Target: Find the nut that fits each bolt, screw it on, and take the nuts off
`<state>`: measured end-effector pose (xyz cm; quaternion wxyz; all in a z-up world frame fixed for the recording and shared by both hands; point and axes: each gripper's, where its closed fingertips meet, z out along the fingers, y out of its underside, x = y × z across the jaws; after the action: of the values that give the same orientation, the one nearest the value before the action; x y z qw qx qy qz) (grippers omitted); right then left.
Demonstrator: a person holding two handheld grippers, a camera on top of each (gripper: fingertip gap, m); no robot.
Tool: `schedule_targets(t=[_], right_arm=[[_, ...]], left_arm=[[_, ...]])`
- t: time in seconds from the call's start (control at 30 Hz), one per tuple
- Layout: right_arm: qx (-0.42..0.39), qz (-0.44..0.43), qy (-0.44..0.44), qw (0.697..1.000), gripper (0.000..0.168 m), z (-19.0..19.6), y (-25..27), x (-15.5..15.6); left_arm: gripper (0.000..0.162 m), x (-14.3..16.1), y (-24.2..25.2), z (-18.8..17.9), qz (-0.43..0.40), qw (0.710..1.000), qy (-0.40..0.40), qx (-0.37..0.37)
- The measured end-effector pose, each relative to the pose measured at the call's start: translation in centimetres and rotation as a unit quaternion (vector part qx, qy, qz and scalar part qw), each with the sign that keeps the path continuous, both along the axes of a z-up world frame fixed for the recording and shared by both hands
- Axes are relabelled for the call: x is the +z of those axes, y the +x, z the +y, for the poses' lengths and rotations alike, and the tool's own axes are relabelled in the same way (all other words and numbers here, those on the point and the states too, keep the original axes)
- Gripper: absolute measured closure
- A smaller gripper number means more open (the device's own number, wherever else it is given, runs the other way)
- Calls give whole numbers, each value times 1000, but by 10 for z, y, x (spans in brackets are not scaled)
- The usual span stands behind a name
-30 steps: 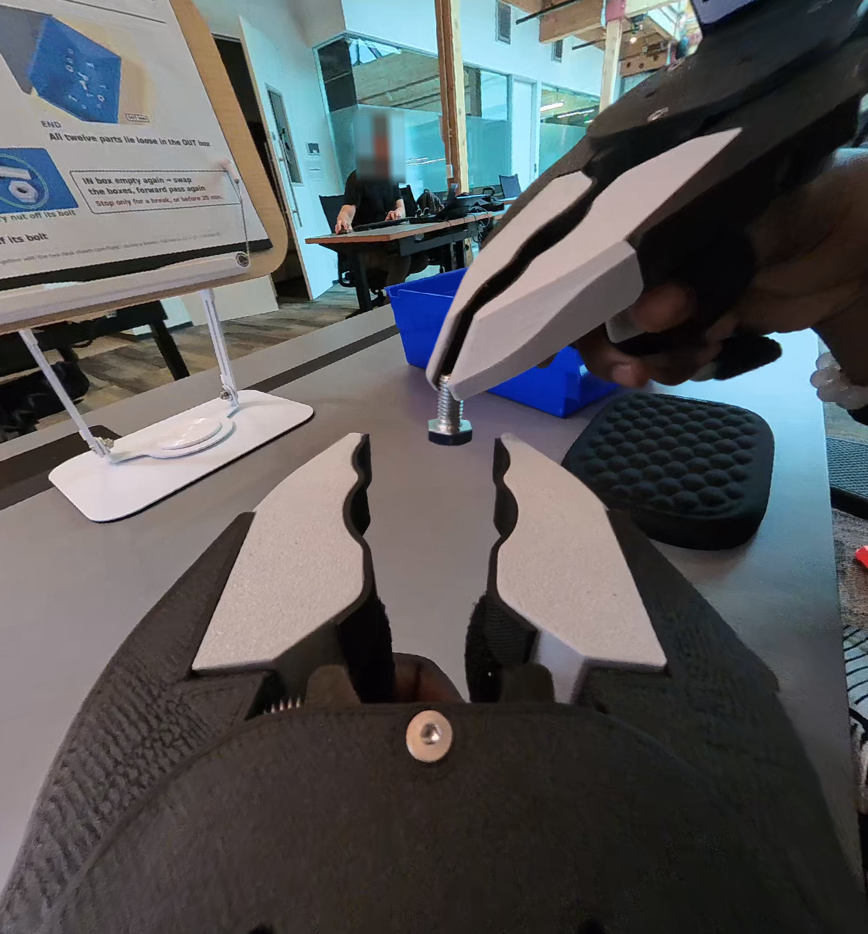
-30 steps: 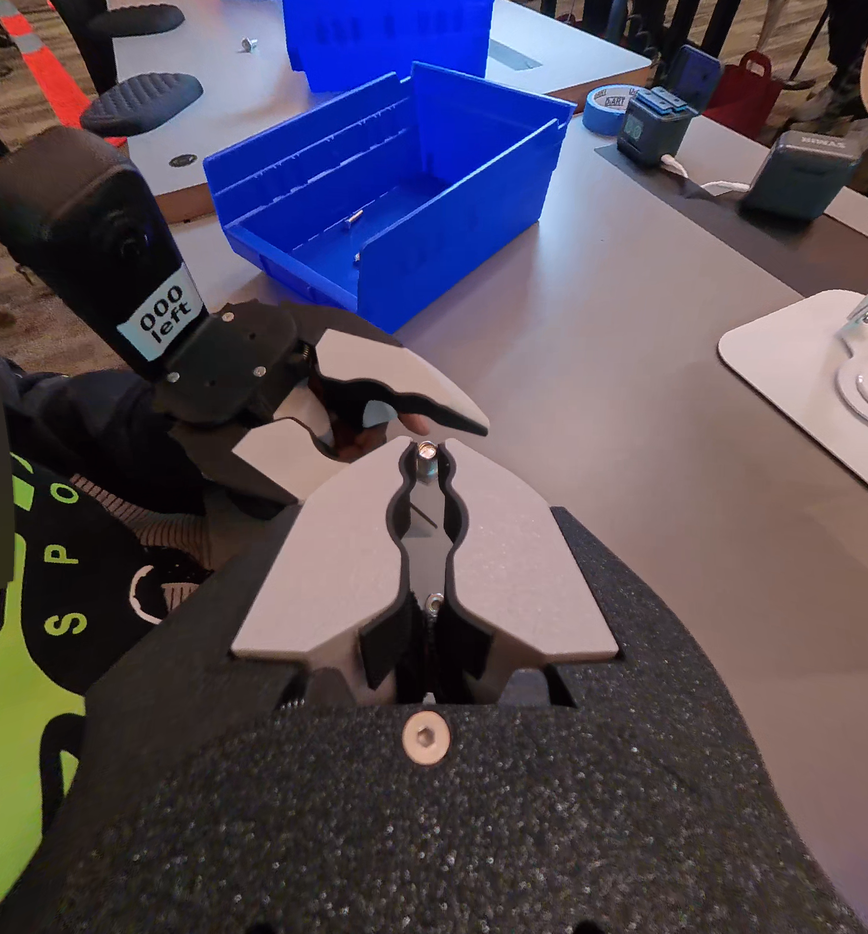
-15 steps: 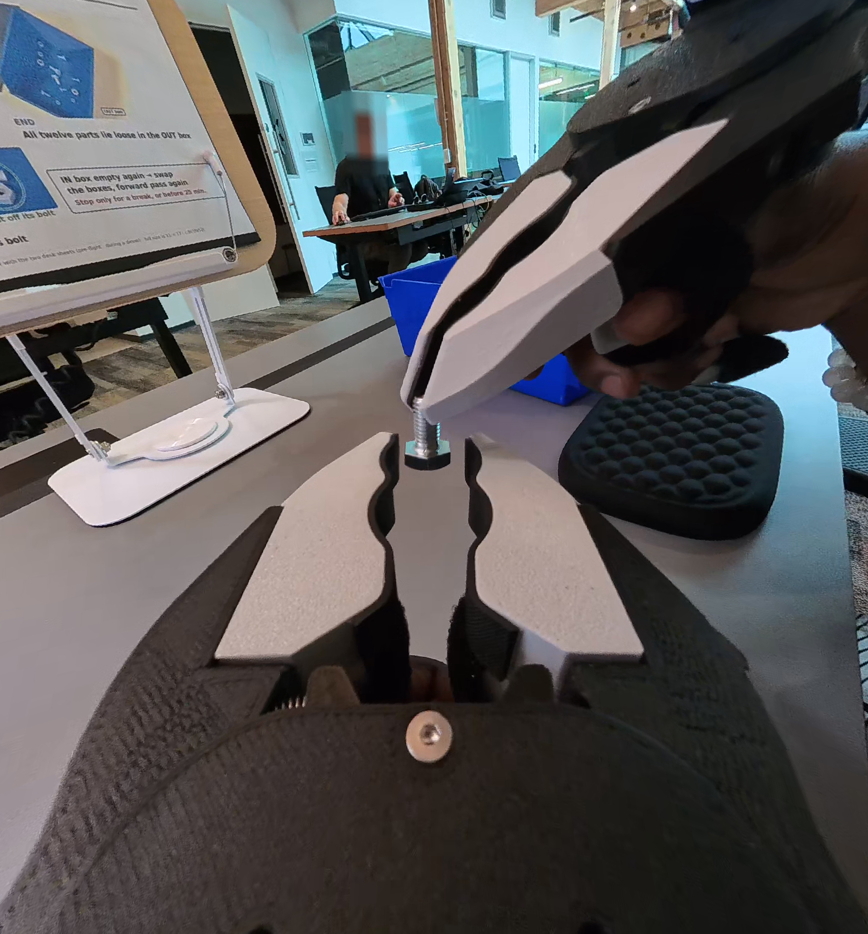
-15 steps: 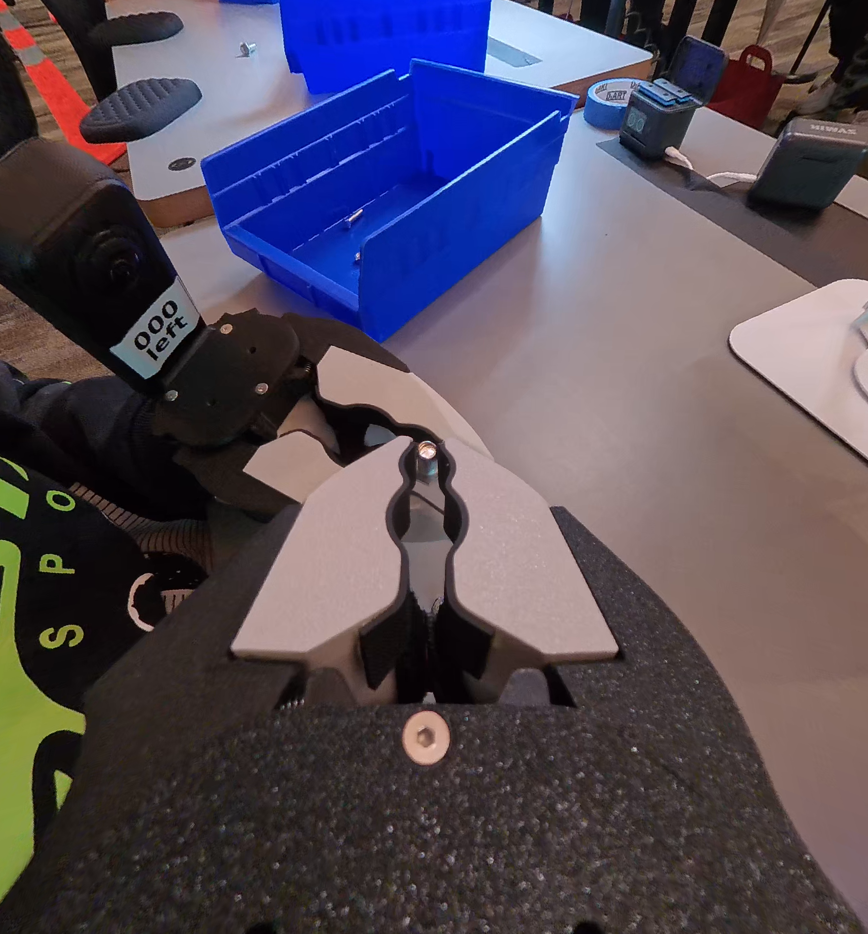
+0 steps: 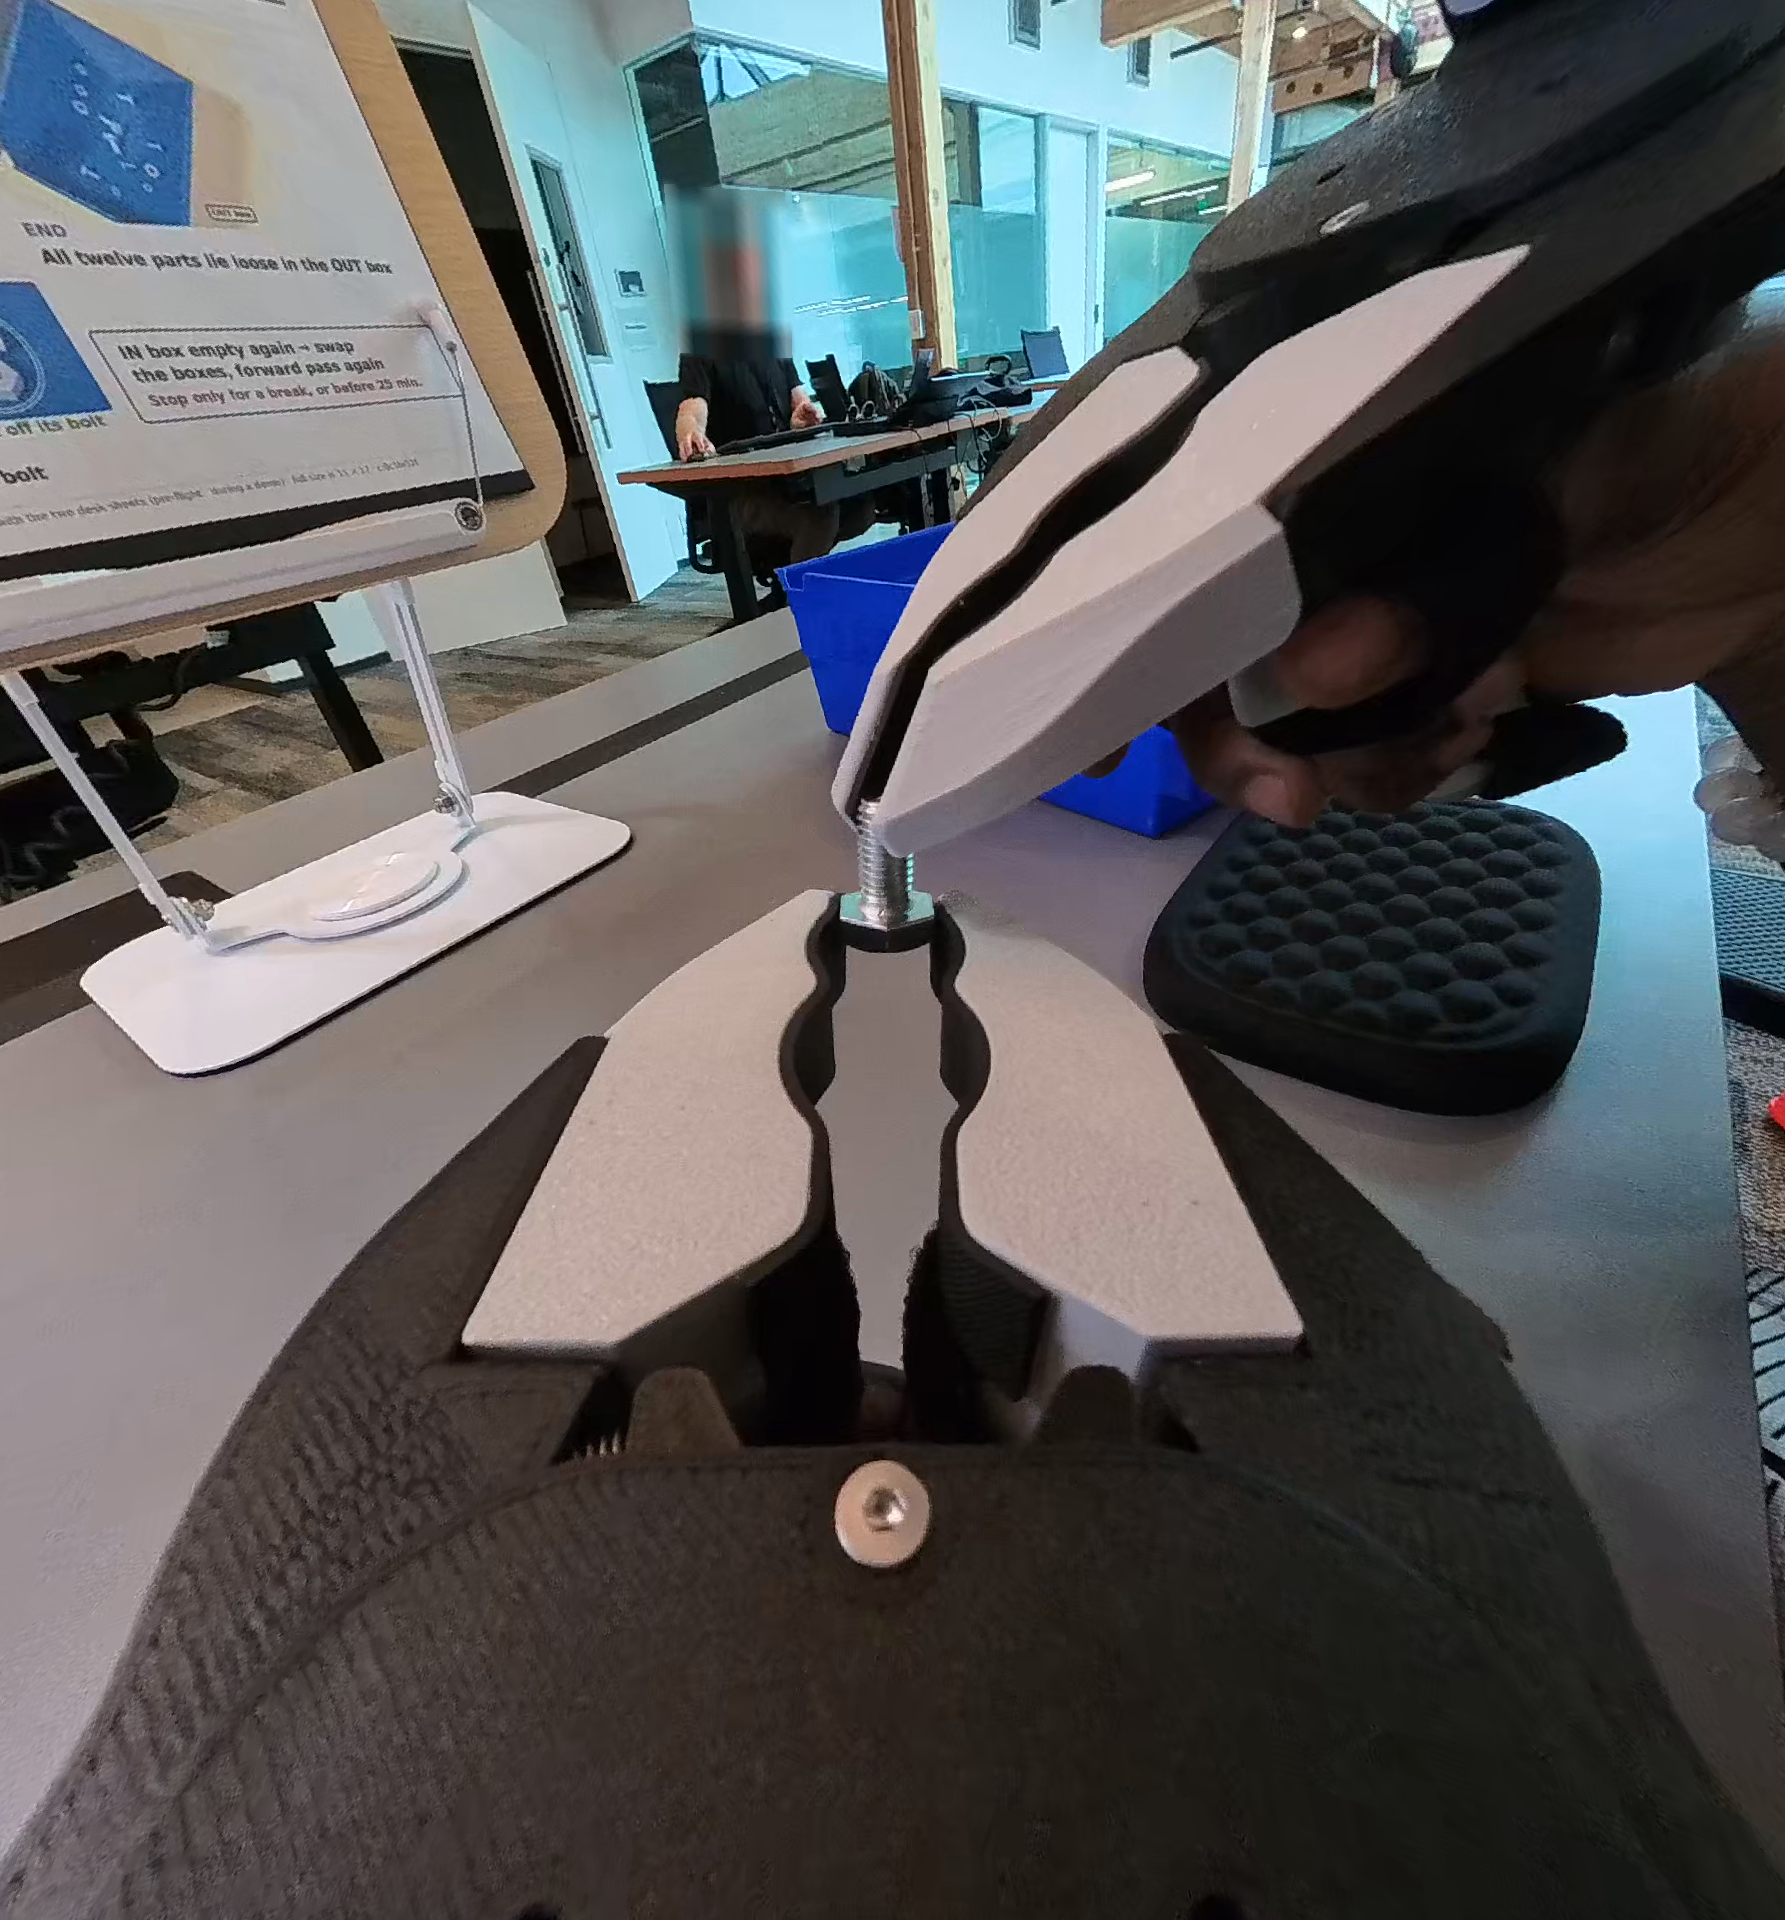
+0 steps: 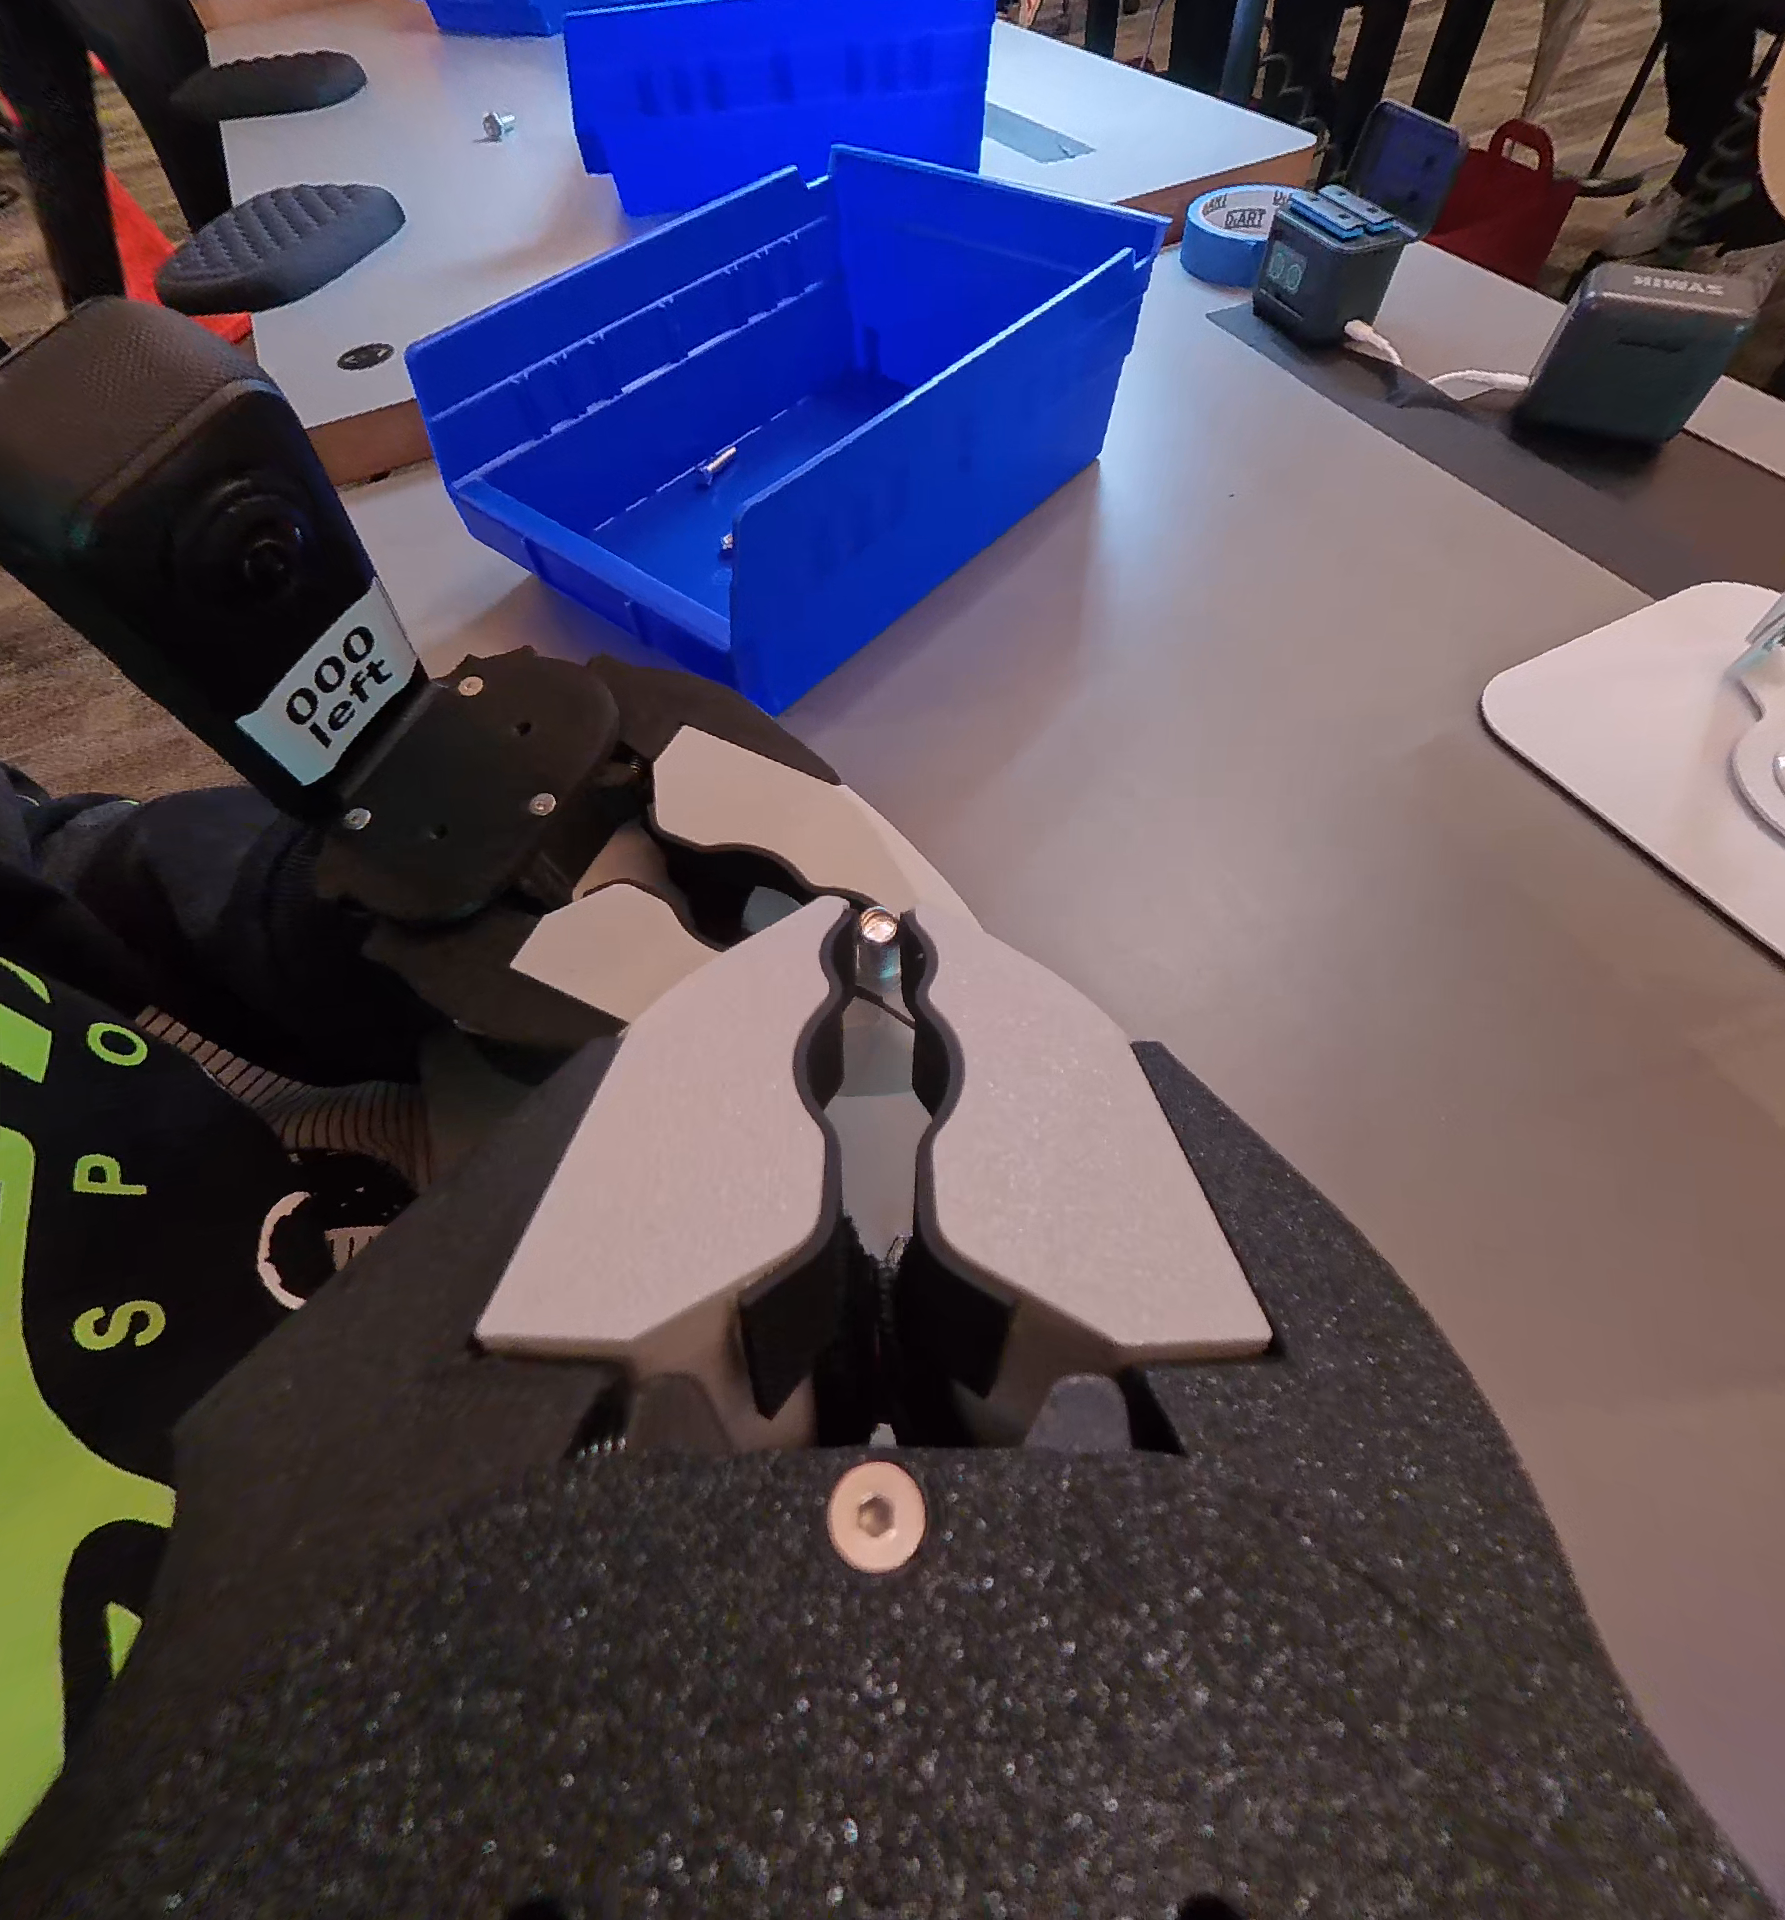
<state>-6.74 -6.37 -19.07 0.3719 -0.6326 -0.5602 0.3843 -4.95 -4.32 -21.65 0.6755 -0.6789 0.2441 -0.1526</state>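
The bolt [image 5: 880, 864] is pinched upright by its threaded end between the tips of the right gripper [image 6: 875, 951], while the hex piece [image 5: 885, 914] at its foot is clasped between the narrowed left gripper [image 5: 885, 930] tips, presumably so one can be turned against the other.

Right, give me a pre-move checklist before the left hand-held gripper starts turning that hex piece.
1. Right hand-held gripper shut on the silver threaded bolt: ok.
2. Left hand-held gripper around the silver hex piece at the bolt's lower end: ok; whether it is a nut or the bolt's head: cannot tell.
3. Left jaws fully clamped on the hex flats: cannot tell.
4. Bolt upright: ok.
5. Hex piece lifted off the grey tabletop: cannot tell.
6. Black dimpled pad and blue plastic bin apart from both grippers: ok.
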Motion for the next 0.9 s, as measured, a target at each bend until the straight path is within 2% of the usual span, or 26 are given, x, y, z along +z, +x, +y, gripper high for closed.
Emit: schedule_targets(t=[0.13,0.27,0.37,0.5,0.6,0.73,0.9], right_arm=[[4,3,5,1000,160,-1,0,1],[17,8,6,1000,134,2,9,2],[46,-86,-10,995,124,1,26,-39],[75,-192,-7,979,132,0,37,-98],[94,-231,10,968,135,-1,38,-122],[128,-237,44,962,141,-2,33,-129],[214,-244,102,940,143,-4,34,-131]], left_arm=[[147,1,0,-1,-7,1000,-2,-9],[147,9,-10,-4,-40,999,-4,-23],[147,14,-19,-10,-60,997,-6,-46],[147,12,-25,-16,-79,995,-12,-65],[147,12,-23,-17,-76,995,-9,-69],[147,9,-20,-17,-68,995,-13,-75],[147,9,-21,-17,-74,994,-15,-77]])
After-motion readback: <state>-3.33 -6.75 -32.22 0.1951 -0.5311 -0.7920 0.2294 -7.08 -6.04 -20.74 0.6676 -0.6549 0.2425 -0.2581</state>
